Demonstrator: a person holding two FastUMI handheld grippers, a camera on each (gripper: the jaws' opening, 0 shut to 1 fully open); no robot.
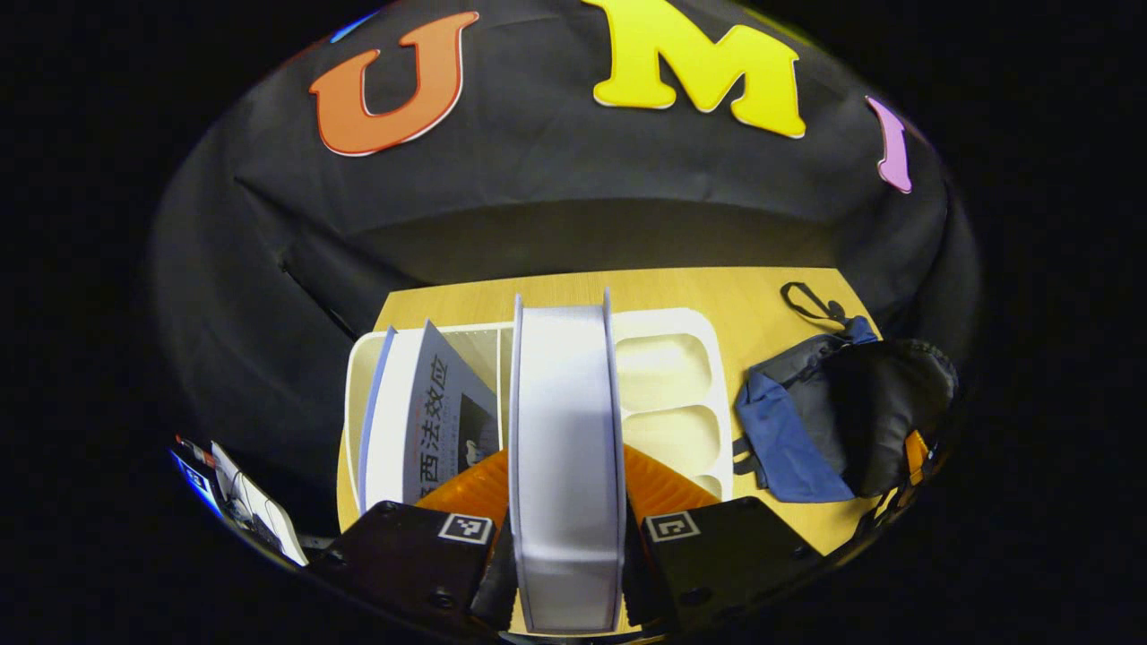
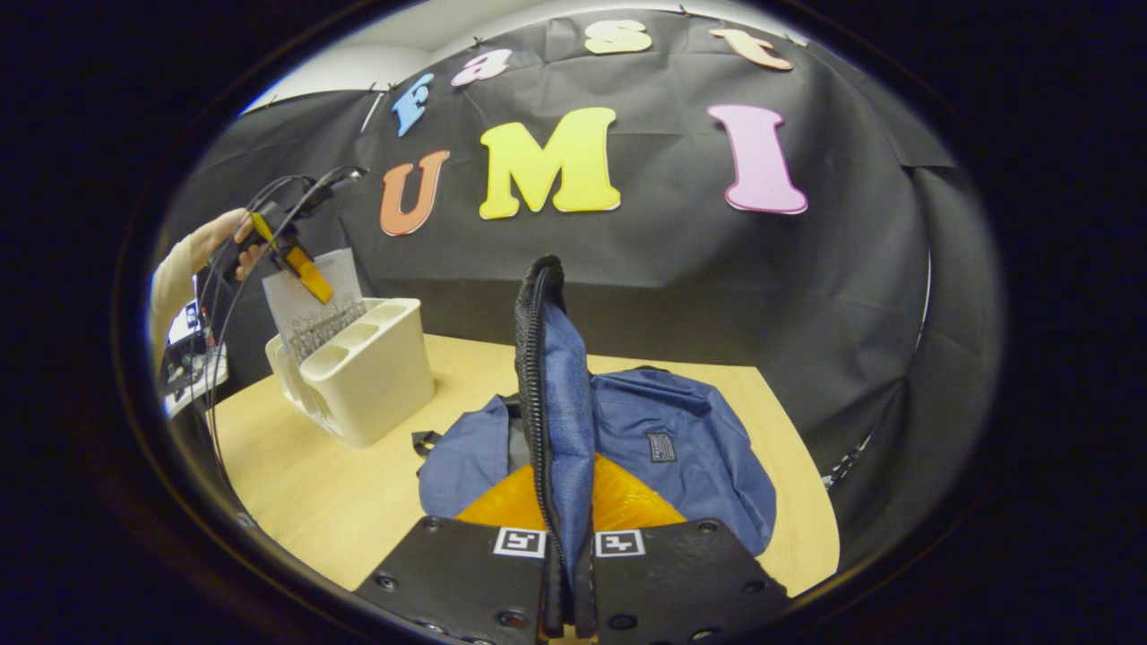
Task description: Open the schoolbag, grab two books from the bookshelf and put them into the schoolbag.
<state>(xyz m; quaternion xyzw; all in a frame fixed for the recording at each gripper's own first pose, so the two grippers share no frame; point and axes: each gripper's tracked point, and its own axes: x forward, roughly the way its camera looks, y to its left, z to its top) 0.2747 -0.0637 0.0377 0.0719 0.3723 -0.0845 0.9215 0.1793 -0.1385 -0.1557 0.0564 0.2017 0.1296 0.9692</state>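
While pinched upright, schoolbag (image 2: 663, 448) flap looks blue.

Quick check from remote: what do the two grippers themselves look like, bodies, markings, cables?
Both grippers, left and right, have black bolted body plates, each carrying a square black-and-white marker, with ribbed orange parts ahead. In the right gripper view, thin dark cables loop from the left gripper.

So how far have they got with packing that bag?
Done, it seems: the schoolbag gapes open, with the right gripper pinching its zipper flap upright. In hand: the left gripper clamps a white book above the bookshelf. Left: dropping it in, then fetching a second, perhaps the leaning book.
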